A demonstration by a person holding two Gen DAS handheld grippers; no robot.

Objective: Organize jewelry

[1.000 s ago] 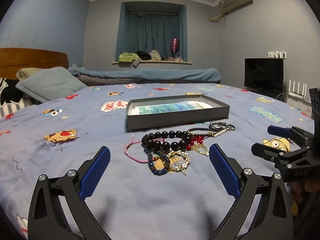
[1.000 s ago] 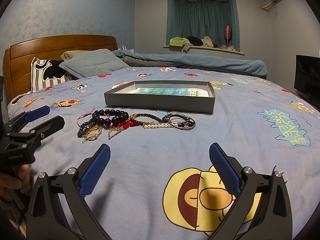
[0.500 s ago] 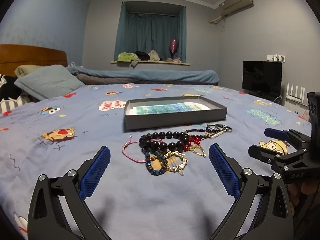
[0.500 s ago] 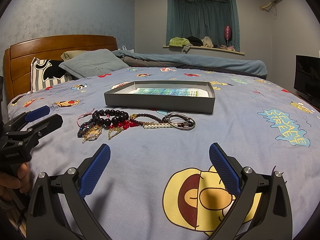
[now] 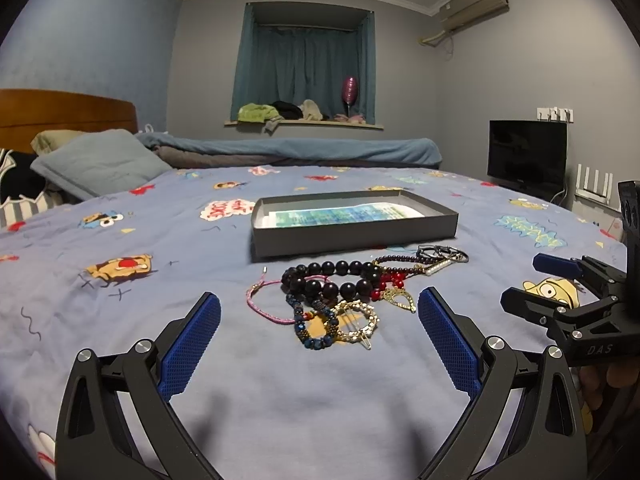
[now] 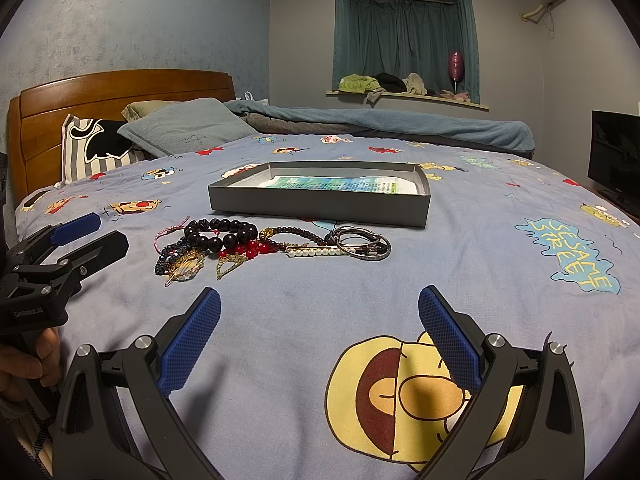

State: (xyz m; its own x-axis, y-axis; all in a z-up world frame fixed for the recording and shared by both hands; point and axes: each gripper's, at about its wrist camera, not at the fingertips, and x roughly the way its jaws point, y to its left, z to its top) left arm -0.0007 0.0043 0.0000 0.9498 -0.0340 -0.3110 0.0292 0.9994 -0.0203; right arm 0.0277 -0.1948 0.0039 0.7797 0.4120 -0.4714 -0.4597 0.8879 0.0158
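A tangle of jewelry lies on the blue cartoon-print bedspread: a black bead bracelet (image 5: 332,276) (image 6: 220,234), a pink cord bracelet (image 5: 260,304), a gold hair clip (image 5: 356,322), a pearl clip (image 6: 316,251) and silver bangles (image 6: 364,244). Just behind it sits a shallow grey box (image 5: 352,236) (image 6: 316,206) with a printed paper inside. My left gripper (image 5: 319,298) (image 6: 108,232) is open, low over the bed, a little short of the pile. My right gripper (image 6: 319,298) (image 5: 532,282) is open and holds nothing, to the right of the pile.
Pillows (image 6: 184,128) and a wooden headboard (image 6: 120,92) stand at the far left. A folded blue blanket (image 5: 296,152) runs along the far side of the bed. A black TV (image 5: 528,156) is off the bed's right edge. A hand (image 6: 24,364) holds the left gripper.
The left wrist view has tilted slightly back to level. Both grippers stay open and the jewelry has not moved.
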